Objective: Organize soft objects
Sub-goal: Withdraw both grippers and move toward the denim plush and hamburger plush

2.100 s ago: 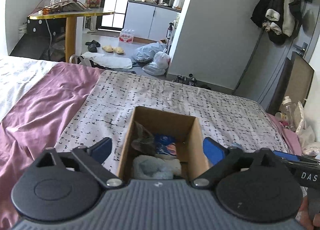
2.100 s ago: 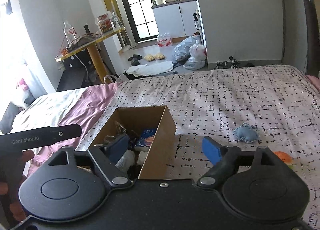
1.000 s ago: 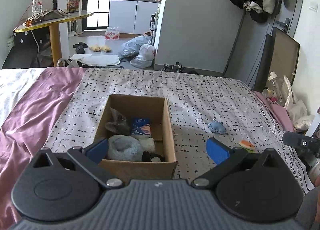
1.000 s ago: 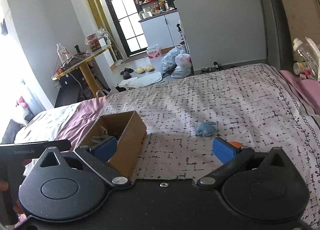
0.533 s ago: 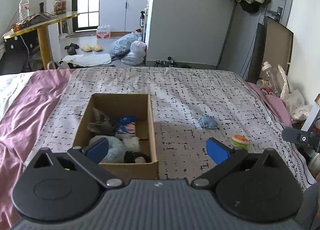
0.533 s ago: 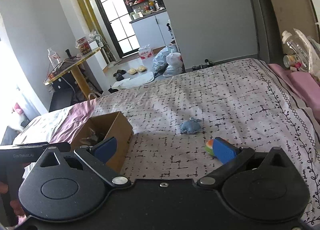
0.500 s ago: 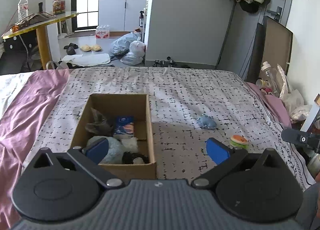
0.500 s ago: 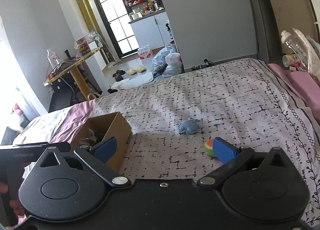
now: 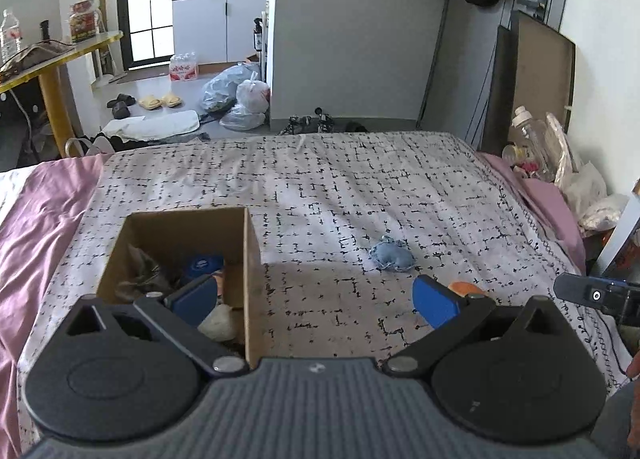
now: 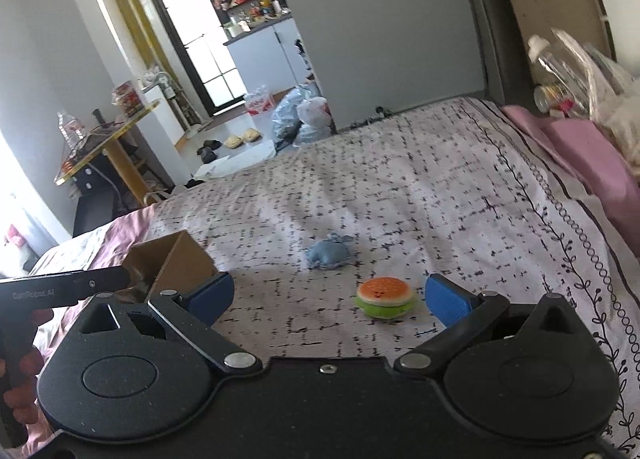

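Note:
An open cardboard box [image 9: 251,259] sits on the patterned bedspread and holds several soft items. A blue plush toy [image 9: 391,256] lies to its right, also in the right wrist view [image 10: 329,255]. A small hamburger plush [image 10: 385,297] lies nearer, between the right gripper's fingers; in the left wrist view only its orange top [image 9: 464,287] shows. My left gripper [image 9: 316,301] is open and empty, its left finger over the box. My right gripper [image 10: 328,295] is open and empty just behind the hamburger. The box shows at left [image 10: 176,263].
The patterned bedspread [image 9: 360,187] ends at a pink sheet [image 9: 44,211] on the left. Bottles and bags [image 10: 568,71] crowd the bed's right side. Beyond the foot are plastic bags [image 9: 236,99] and a yellow table [image 9: 48,75].
Both grippers have drawn back from the box and swung right. The right gripper moved from the box towards the hamburger plush, which now lies between its fingers. Both stayed open.

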`<state>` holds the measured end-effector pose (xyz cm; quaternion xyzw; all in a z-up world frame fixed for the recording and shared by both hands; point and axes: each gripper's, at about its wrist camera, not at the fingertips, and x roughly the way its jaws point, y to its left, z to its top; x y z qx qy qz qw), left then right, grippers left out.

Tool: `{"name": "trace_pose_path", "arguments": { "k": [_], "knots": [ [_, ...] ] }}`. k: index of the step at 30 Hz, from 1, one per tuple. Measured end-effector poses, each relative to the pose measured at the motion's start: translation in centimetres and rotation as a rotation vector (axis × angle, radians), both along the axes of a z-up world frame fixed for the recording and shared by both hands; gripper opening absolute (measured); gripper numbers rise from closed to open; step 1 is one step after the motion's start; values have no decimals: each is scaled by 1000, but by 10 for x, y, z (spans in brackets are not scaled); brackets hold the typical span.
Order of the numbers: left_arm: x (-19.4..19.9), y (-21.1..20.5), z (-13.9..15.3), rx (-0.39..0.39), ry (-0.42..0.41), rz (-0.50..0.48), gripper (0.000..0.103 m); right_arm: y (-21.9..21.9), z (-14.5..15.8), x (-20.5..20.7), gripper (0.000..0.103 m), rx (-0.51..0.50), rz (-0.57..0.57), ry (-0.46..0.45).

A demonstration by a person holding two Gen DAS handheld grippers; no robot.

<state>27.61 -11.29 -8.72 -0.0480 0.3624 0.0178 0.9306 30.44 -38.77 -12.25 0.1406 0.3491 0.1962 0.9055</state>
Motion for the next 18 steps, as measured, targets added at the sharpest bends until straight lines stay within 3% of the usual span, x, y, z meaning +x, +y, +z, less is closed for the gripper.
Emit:
{"name": "trace_pose_path", "arguments": {
  "k": [18],
  "knots": [
    [86, -21, -58, -26, 105, -94, 100, 14, -66, 67, 88, -17, -7, 181]
  ]
}}
